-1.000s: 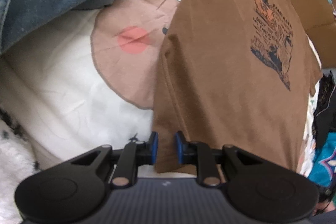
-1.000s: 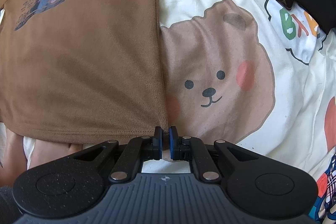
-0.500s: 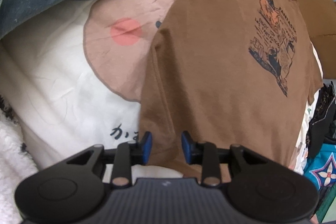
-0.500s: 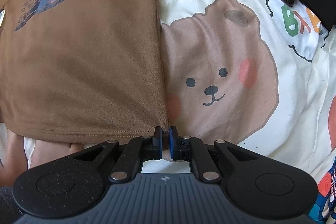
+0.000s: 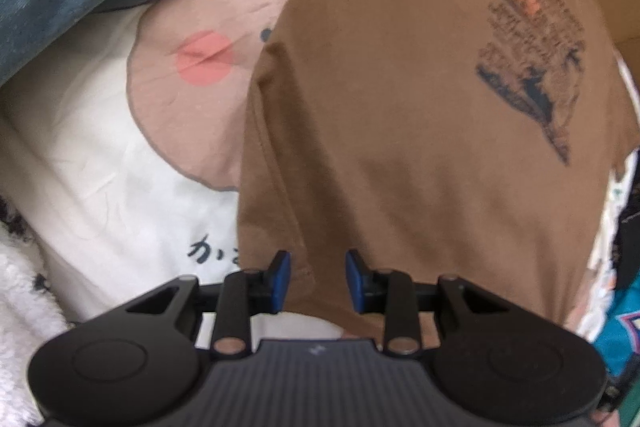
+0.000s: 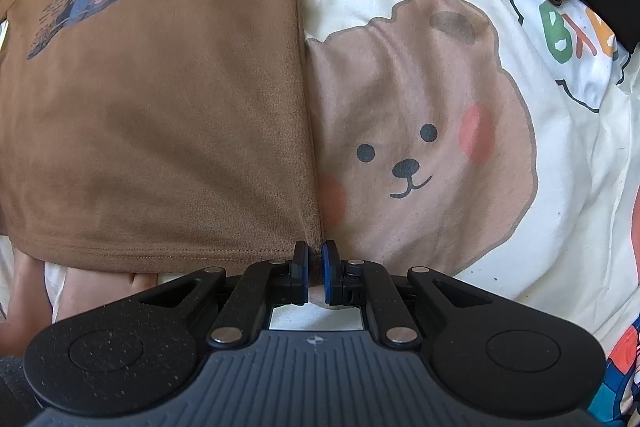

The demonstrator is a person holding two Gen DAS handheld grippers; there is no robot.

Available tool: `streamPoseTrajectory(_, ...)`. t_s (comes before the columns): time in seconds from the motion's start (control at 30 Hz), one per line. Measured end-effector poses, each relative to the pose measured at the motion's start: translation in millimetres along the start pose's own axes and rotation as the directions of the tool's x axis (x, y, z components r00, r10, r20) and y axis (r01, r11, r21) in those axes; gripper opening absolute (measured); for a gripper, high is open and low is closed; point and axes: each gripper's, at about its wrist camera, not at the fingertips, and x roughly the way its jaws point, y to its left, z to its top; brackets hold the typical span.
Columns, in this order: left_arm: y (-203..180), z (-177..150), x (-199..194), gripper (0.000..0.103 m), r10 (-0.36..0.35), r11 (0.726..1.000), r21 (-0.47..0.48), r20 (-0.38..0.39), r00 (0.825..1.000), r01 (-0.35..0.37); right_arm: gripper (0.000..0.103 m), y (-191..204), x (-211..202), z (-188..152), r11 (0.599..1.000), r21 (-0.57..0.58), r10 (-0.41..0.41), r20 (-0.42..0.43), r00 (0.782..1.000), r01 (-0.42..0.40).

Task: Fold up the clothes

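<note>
The brown cotton T-shirt with a dark blue and orange print [image 5: 400,115] lies flat on a cream bedsheet with a cartoon bear face [image 6: 420,131]. The left tongs [image 5: 318,277] are spread apart, with the shirt's hem edge between the blue pads, which don't press it. The right tongs [image 6: 315,267] are pressed together, pinching the shirt's bottom corner, with the bear just beyond them.

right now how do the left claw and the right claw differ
The left claw stands open, a clear gap between its blue pads, over the brown t-shirt hem near one corner. The right claw is shut, pads nearly touching, at the hem's other corner beside the bear-print sheet. Both point down at the shirt.
</note>
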Motion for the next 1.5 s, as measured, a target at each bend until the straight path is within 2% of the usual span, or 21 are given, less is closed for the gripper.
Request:
streamPoseTrajectory(0.3,8.4,2.4,23.5,0.03,0.073,0.997,-0.022,-0.04,0.997,-0.073,0.005,-0.4,3.2,0.9,1.0,-0.002,0.003,-0.004,1.0,-0.003)
streamPoseTrajectory(0.5,18.3,-1.0,29.2,0.02,0.127,0.991,-0.039,-0.044,0.991,-0.129,0.005,-4.1,4.1,-1.1,1.0,-0.004,0.005,-0.005,1.0,-0.005)
streamPoseTrajectory(0.8,38.3,-12.8,25.5,0.017,0.119,0.99,-0.071,-0.045,0.992,-0.122,0.005,-5.0,8.2,-1.4,1.0,-0.003,0.01,-0.007,1.0,-0.01)
streamPoseTrajectory(0.87,40.5,-15.2,24.7,0.009,0.13,0.989,-0.06,-0.047,0.99,-0.132,0.005,-5.3,8.0,-1.2,1.0,-0.001,0.012,-0.007,1.0,-0.012)
streamPoseTrajectory(1.03,60.1,-23.2,5.5,0.005,0.117,0.992,-0.038,-0.047,0.992,-0.119,0.005,-8.3,-2.9,-1.0,1.0,-0.001,0.025,0.007,1.0,-0.025)
streamPoseTrajectory(1.33,111.6,-40.9,-59.7,0.005,0.155,0.987,0.042,-0.003,0.988,-0.154,0.005,-11.1,-40.6,1.9,0.999,0.008,0.052,0.057,0.997,-0.052)
streamPoseTrajectory(1.5,119.1,-26.6,-64.2,0.005,0.162,0.984,0.079,-0.011,0.987,-0.161,0.004,-8.9,-48.8,7.8,0.999,0.005,0.045,0.068,0.997,-0.045)
